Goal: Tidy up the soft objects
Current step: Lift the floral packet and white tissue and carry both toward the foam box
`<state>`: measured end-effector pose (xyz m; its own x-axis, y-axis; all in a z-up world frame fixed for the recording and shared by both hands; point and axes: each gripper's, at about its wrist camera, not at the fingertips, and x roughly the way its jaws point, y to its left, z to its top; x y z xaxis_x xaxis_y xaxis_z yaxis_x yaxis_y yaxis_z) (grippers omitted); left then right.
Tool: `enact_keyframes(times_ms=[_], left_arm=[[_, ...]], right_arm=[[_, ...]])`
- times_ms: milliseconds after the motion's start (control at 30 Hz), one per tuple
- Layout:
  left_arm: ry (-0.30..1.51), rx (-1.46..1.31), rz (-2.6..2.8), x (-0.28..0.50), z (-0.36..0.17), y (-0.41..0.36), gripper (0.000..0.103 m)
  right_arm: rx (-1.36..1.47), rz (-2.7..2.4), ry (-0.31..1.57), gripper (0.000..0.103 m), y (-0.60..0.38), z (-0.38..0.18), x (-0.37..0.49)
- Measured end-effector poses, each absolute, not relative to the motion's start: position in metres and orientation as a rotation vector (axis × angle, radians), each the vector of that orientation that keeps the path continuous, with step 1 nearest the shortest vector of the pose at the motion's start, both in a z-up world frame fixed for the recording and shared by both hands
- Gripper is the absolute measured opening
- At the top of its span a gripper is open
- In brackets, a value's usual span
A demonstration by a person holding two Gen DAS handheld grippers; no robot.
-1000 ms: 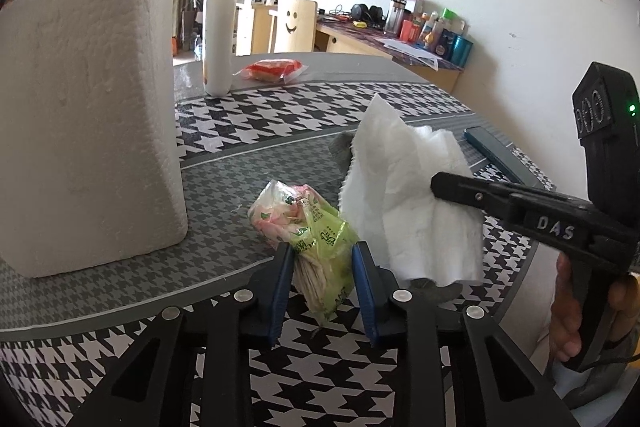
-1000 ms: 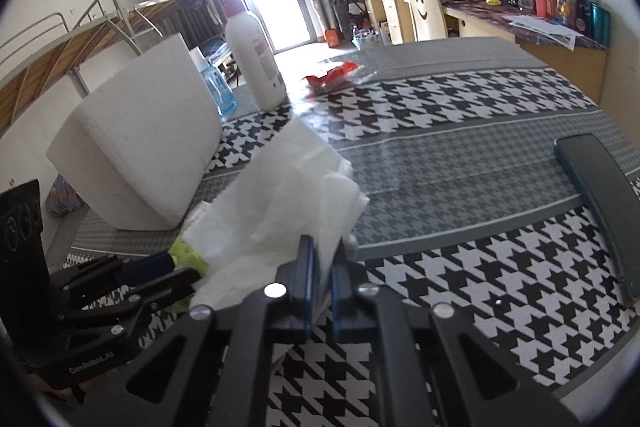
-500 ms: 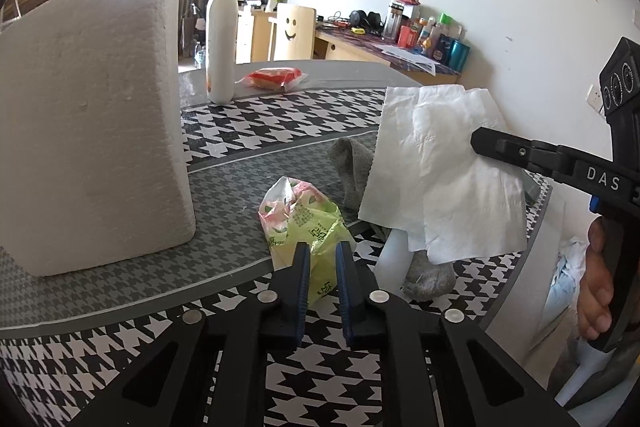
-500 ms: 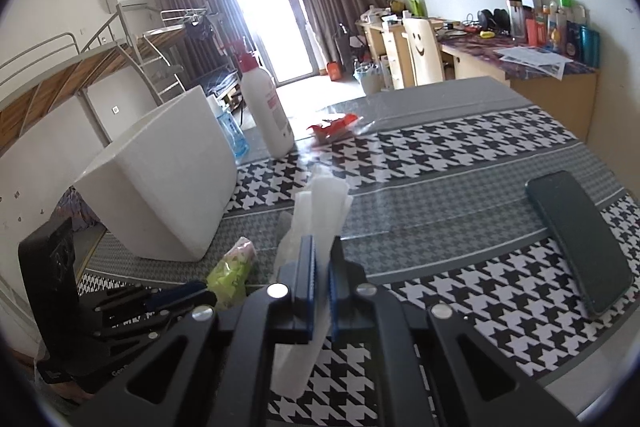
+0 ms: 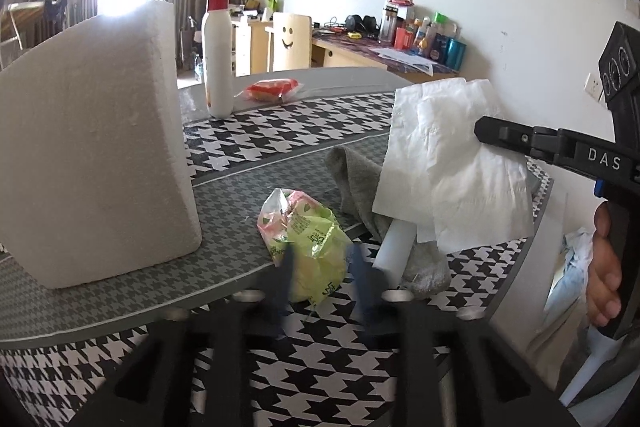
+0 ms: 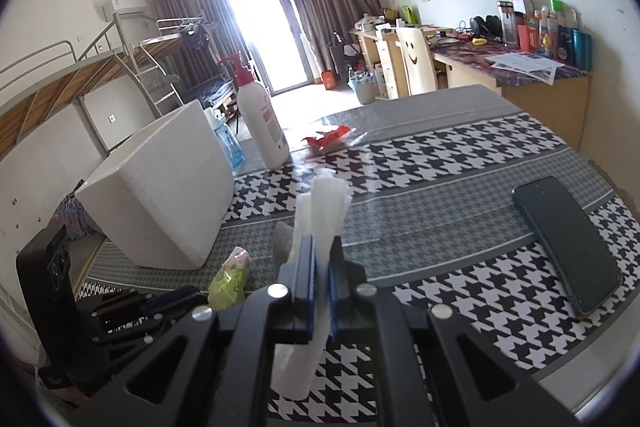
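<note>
The tissue (image 5: 452, 163) hangs in the right half of the left wrist view, clear of the table (image 5: 280, 147), pinched at its upper right edge by the right gripper (image 5: 486, 133). In the right wrist view the same tissue (image 6: 322, 203) stands as a thin edge-on strip at centre frame, the blue pads (image 6: 308, 287) pressed tight on it. It looks very light, limp and easy to tear; a hold on a doubled edge, as here, should bear it, though it will flap and drape over whatever it meets.

The green packet (image 5: 308, 243) lies on the table at lower centre of the left wrist view, near a grey cloth (image 5: 360, 187) to its right. It seems a soft, crinkly, slightly slippery wrapper with some give; its middle offers the surest hold.

The left gripper (image 5: 322, 275) is blurred at the bottom centre, its jaws having just been opening to about half their spread; the packet sits between the tips, which appear to stand off it. It points down towards the table. The right gripper reaches in from the right edge, a hand (image 5: 604, 267) on its grip.
</note>
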<state>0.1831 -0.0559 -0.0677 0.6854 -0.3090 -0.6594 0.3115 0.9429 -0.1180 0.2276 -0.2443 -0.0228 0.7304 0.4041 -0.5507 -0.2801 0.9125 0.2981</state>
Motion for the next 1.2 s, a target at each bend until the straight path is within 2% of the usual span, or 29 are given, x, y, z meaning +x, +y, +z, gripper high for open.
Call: enact_keyframes(times_ms=[67, 767, 867, 1000, 1100, 1200], left_arm=[[0.728, 0.007, -0.342, 0.183, -0.067, -0.058, 0.055], [0.811, 0.102, -0.219, 0.221, -0.089, -0.081, 0.055], [0.822, 0.087, -0.213, 0.226, -0.091, -0.079, 0.041], [0.824, 0.075, -0.213, 0.225, -0.091, -0.076, 0.031], [0.811, 0.067, -0.213, 0.220, -0.088, -0.073, 0.026], [0.786, 0.059, -0.228, 0.213, -0.081, -0.070, 0.026]], right_arm=[[0.202, 0.379, 0.651, 0.008, -0.245, -0.024, 0.228], [0.256, 0.390, 0.637, 0.008, -0.266, -0.029, 0.222], [0.257, 0.396, 0.639, 0.008, -0.265, -0.030, 0.222], [0.255, 0.404, 0.638, 0.008, -0.265, -0.030, 0.222], [0.249, 0.408, 0.638, 0.008, -0.262, -0.029, 0.222], [0.243, 0.414, 0.634, 0.008, -0.259, -0.026, 0.222]])
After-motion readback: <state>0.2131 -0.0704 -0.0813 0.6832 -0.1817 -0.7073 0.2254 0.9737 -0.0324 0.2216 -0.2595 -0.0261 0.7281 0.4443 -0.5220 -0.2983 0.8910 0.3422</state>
